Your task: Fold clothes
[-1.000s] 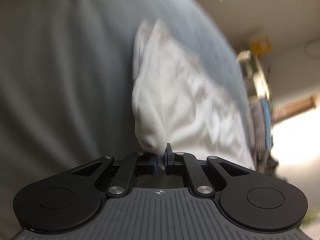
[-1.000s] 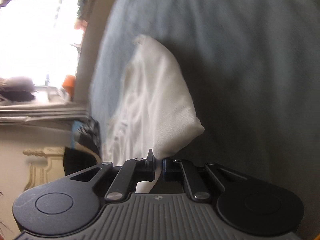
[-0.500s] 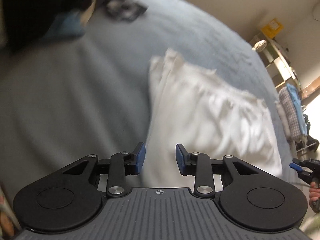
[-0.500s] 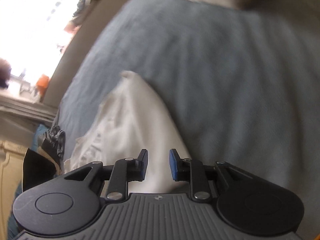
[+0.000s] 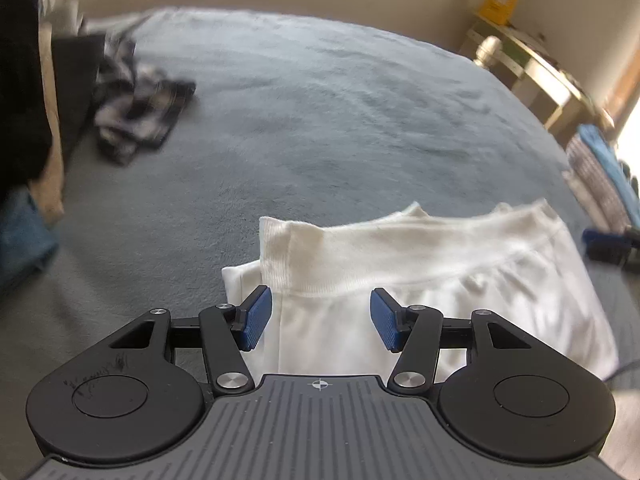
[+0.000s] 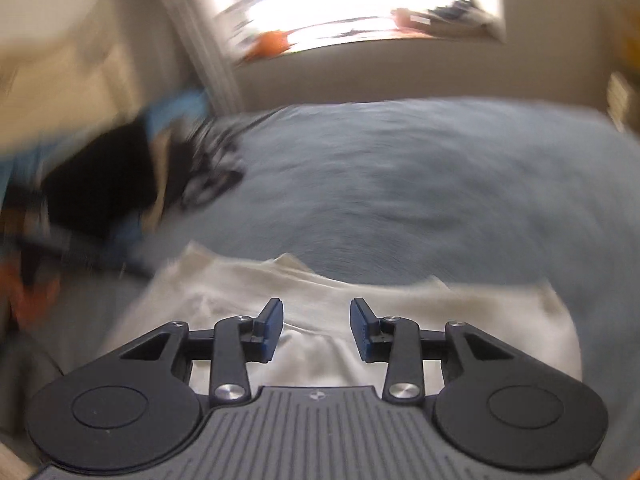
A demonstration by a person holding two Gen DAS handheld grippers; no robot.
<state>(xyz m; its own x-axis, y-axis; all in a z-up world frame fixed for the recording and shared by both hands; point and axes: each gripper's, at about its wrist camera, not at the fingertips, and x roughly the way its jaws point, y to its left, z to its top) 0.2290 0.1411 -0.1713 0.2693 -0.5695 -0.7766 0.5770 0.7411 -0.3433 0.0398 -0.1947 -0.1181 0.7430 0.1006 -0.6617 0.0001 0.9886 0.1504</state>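
White garment [image 5: 420,280] lies folded on blue-grey bed [image 5: 320,120], ribbed band along far edge. Left claw [image 5: 320,318] over its left end, jaws opening, blue pads clear of cloth. Right claw [image 6: 316,330] above garment, jaws opening, nothing gripped. Plaid cloth [image 5: 136,108] crumpled at far left of bed.

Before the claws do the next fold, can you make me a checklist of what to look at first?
1. Left claw empty, jaws opening: ok.
2. Right claw empty, jaws opening: ok.
3. White garment lying on the blue-grey blanket, free of both claws: ok.
4. Garment folded neatly: not ok, one ribbed corner sticks out at the left edge.
5. Room on the blanket beyond the garment: ok.
6. Checked cloth well away from the garment: ok.
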